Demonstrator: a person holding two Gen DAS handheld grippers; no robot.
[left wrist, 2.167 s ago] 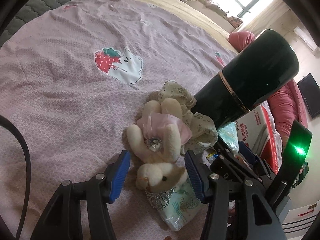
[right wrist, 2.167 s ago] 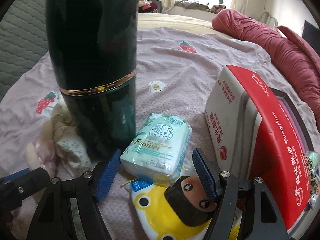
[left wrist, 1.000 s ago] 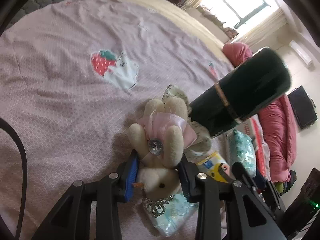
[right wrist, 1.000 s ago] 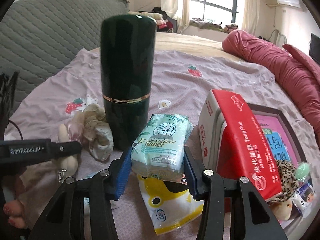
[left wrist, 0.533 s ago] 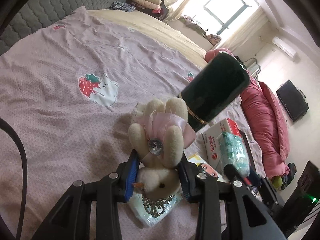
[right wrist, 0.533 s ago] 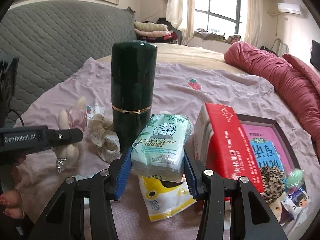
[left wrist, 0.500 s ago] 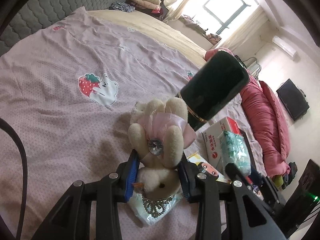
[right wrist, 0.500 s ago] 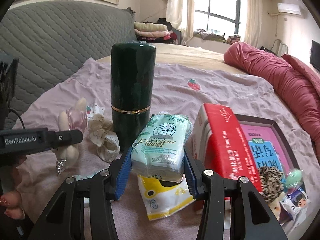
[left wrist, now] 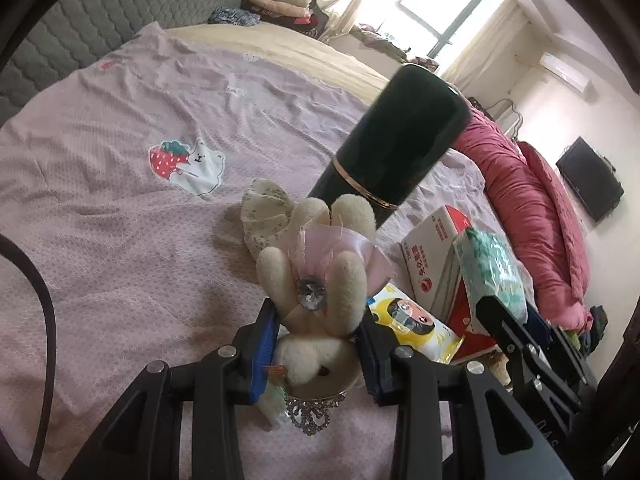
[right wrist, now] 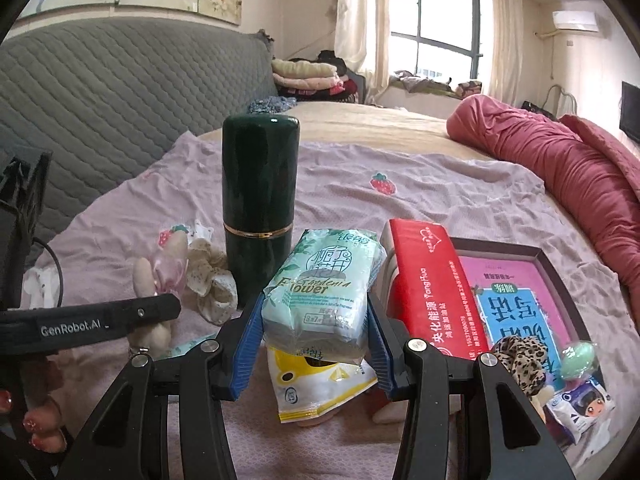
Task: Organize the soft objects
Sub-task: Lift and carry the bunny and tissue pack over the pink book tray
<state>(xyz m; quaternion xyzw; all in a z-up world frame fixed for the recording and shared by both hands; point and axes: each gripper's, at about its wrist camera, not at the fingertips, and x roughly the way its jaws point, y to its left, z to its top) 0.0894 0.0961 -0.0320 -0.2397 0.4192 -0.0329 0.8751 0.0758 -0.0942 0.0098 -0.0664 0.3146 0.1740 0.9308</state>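
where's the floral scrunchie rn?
Floral scrunchie lies on the bedspread, left of the green flask base, right behind the plush bunny in the left gripper.

A bed (right wrist: 460, 200) carries everything, spread with a pale pink sheet (left wrist: 120, 220) printed with strawberries. On the sheet stand a dark green flask (right wrist: 260, 200) and a red-and-white box (right wrist: 428, 280). A floral scrunchie (right wrist: 210, 280) lies touching the flask's base, a yellow packet (right wrist: 320, 388) in front of the box. A red quilt (right wrist: 580, 184) lies bunched along the far side.

Dark green flask (right wrist: 260, 208) amid clutter
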